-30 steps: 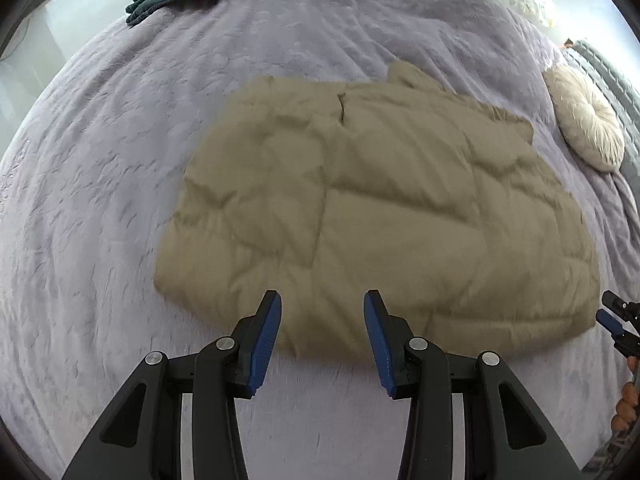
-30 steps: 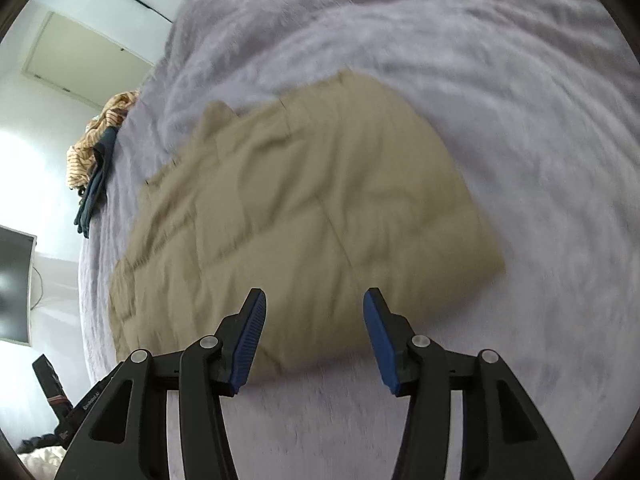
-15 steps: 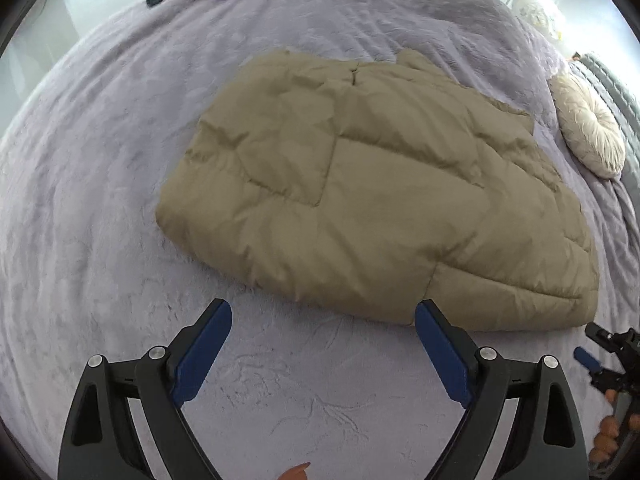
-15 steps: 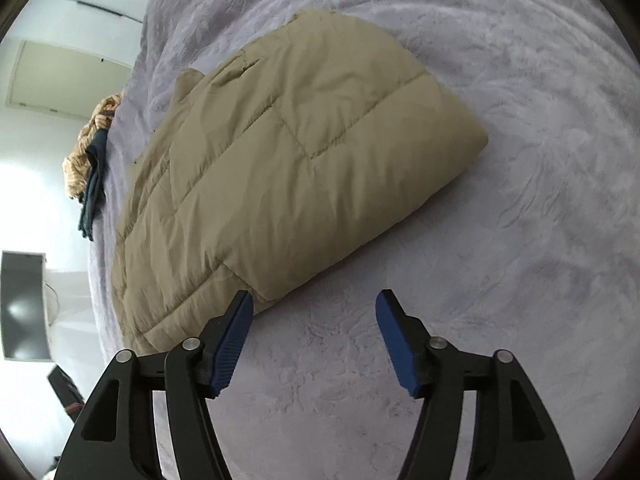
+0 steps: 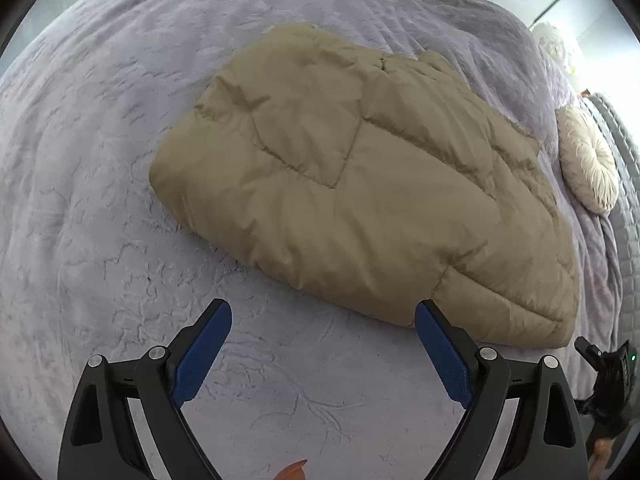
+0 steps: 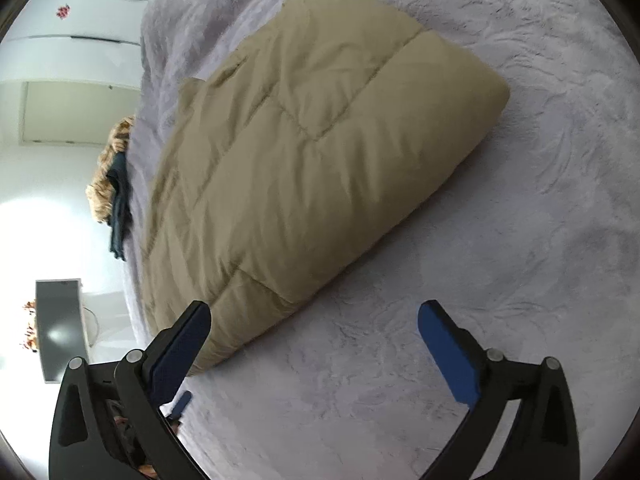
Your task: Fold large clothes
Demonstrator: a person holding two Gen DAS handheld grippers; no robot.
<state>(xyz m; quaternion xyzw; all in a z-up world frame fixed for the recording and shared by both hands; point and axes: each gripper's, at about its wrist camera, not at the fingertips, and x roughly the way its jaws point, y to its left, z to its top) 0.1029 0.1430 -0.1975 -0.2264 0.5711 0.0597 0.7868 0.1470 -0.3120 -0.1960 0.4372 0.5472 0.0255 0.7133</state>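
Both grippers have spread their jaws wide since a moment ago and pulled back off the folded tan puffer jacket (image 5: 360, 184), which lies in a thick bundle on the lilac bedspread (image 5: 80, 240). Left gripper (image 5: 323, 316) hovers just short of its near edge; right gripper (image 6: 314, 316) hangs near one corner, holding nothing. A round cream cushion (image 5: 588, 164) sits beyond the jacket.

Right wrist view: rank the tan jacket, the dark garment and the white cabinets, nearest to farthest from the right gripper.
1. Jacket, just ahead of the right gripper, left of centre.
2. Dark garment, far left at the bed edge.
3. Cabinets, upper left, beyond the bed.
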